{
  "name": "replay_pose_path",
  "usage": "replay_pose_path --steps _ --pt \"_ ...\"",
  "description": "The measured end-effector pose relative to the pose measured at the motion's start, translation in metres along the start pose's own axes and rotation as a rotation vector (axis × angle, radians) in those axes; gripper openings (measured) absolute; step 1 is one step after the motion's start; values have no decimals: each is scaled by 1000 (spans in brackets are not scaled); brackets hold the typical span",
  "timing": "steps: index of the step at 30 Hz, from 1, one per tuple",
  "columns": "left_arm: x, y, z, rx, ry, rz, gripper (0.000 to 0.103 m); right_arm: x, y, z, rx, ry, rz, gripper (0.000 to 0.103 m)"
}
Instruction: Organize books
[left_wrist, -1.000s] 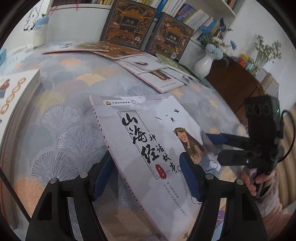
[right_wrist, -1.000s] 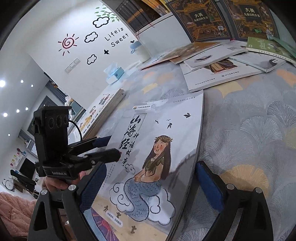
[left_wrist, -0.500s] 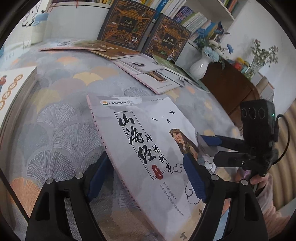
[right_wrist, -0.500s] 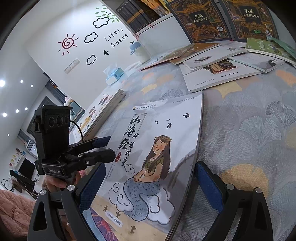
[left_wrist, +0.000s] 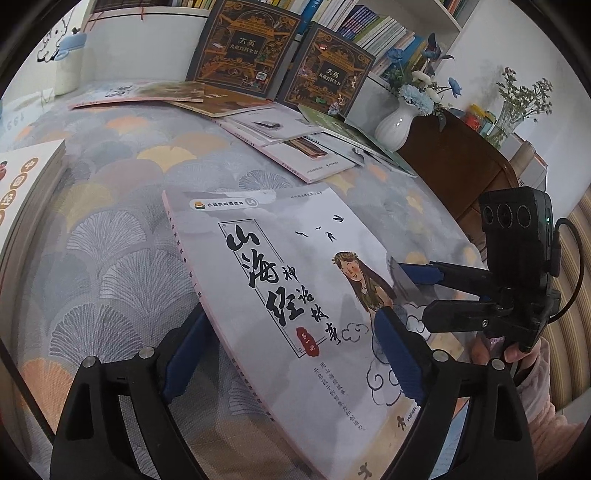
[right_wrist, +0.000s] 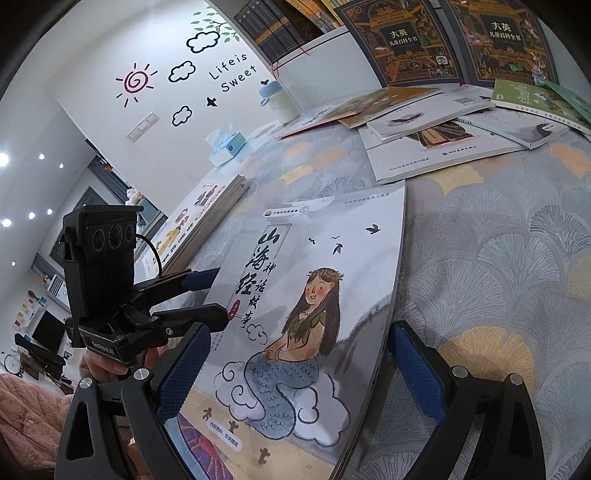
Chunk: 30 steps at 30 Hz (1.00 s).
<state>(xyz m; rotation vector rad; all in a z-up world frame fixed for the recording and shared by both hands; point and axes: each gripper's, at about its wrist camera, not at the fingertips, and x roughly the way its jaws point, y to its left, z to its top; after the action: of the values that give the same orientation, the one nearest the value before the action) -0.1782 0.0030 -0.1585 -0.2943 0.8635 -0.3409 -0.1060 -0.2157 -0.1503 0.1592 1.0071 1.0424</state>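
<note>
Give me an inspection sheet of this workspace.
Surface: fan-patterned tablecloth, flat.
Job's things: mermaid-cover book tilted at the front; loose books scattered behind; two encyclopedias propped upright; book stack on the left.
Clutter: white vase with flowers; tissue box.
Tools: left tool jaws have just been opening, book's spine edge between them; right tool jaws wide, book between them, grip unclear.
Cables: black cable on the right tool's camera, another on the left's.
Surroundings: bookshelf; wall decals.
</note>
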Motion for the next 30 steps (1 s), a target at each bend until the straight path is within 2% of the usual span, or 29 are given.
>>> replay_pose_path --steps 8,9,11,12,13,14,17,20,22,23,24,25,28,30 --pt "-1 0 0 -10 -5 -13 87 0 -1 0 -3 3 -5 96" --pt "-1 1 0 -10 -5 -12 87 -1 -1 0 -4 2 -18 91" --pt "-1 0 1 -4 -5 5 82 -2 1 0 -19 -4 -87 67" --pt "-1 -1 1 -1 -7 36 68 -3 0 0 -17 -13 -137 53" --pt "-2 -2 0 -2 -13 92 58 -4 -3 0 -2 -20 -152 48" --pt "-3 -1 0 -10 -18 143 44 -6 -8 0 21 -27 -138 47" --pt "-8 6 1 -59 -21 111 41 -11 -18 1 78 -37 -78 46" --pt "-13 12 4 -122 12 41 41 -15 -25 1 148 -42 39 46" --pt "-17 7 8 -104 28 35 41 -14 -27 0 202 -36 109 43" --pt "-18 4 10 -83 30 61 41 -13 -26 -1 214 -32 108 39" --pt "-19 1 11 -66 33 83 41 -11 -24 -2 221 -29 82 30" --pt "-20 0 13 -58 34 99 41 -10 -23 -3 230 -29 68 25" --pt "-24 3 16 -61 46 109 41 -7 -19 -4 264 -22 74 18" --pt "-24 5 18 -66 62 108 41 -8 -16 -3 282 -21 79 18"
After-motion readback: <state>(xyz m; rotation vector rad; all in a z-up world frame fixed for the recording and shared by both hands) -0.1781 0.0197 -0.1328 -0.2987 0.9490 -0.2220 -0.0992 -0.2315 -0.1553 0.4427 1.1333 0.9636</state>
